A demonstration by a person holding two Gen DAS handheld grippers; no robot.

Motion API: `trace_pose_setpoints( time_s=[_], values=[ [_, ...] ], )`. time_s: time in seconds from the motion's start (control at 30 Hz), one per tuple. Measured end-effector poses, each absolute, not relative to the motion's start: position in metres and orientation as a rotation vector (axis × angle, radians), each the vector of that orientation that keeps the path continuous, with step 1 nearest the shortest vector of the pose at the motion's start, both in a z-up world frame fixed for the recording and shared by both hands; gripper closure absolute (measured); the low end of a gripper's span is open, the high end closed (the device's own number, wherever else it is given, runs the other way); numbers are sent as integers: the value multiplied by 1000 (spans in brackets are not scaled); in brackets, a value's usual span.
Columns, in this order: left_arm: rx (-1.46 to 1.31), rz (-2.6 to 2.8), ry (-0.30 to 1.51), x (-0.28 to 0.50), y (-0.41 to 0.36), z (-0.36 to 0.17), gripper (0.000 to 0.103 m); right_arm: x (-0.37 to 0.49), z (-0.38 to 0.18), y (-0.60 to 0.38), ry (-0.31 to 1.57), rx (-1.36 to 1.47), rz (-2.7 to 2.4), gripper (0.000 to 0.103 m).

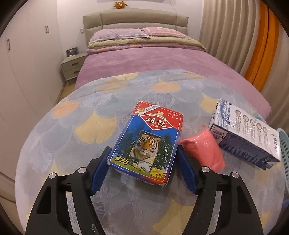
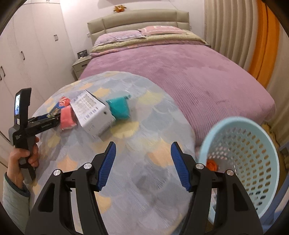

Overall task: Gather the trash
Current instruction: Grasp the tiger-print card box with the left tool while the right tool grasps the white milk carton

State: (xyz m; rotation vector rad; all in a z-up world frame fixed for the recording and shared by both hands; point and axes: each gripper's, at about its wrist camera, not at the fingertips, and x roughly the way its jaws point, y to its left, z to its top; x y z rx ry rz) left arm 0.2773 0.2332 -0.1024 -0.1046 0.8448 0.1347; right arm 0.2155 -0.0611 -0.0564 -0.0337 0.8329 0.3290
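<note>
Round table (image 1: 59,130) draped in a fan-patterned cloth of grey-blue, yellow and orange, set against the foot of a bed (image 1: 162,61) with a purple cover. White wardrobe doors (image 1: 23,54) at far left; grey nightstand (image 1: 72,66) beside the bed; padded headboard (image 1: 135,21) topped by a small orange plush (image 1: 120,4); beige and orange curtains (image 1: 252,36) at right.

On the table, left to right in the left wrist view: playing-card box (image 1: 146,142) printed with a tiger, lying flat; pink packet (image 1: 204,148) just beside it; white-and-blue carton (image 1: 243,132) on its side, near the packet. Teal packet (image 2: 119,107) beyond the carton, seen only from the right wrist view.

Left gripper (image 1: 142,160) spread, blue pads flanking the near end of the card box; contact uncertain.

Right gripper (image 2: 143,162) spread wide over bare cloth, holding nothing.

Pale blue perforated basket (image 2: 240,124) off the table's right edge, tilted toward the camera; small orange item (image 2: 212,164) inside, low down.
</note>
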Motion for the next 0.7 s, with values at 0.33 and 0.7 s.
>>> trace_pose_setpoints(
  time_s=[0.33,0.7],
  values=[
    [-326,131,700,255,265,-95,37,244,-56,-5,767,-58,477,31],
    [-349,124,670,250,265,-92,37,265,-74,64,737,-321,492,23]
  ],
)
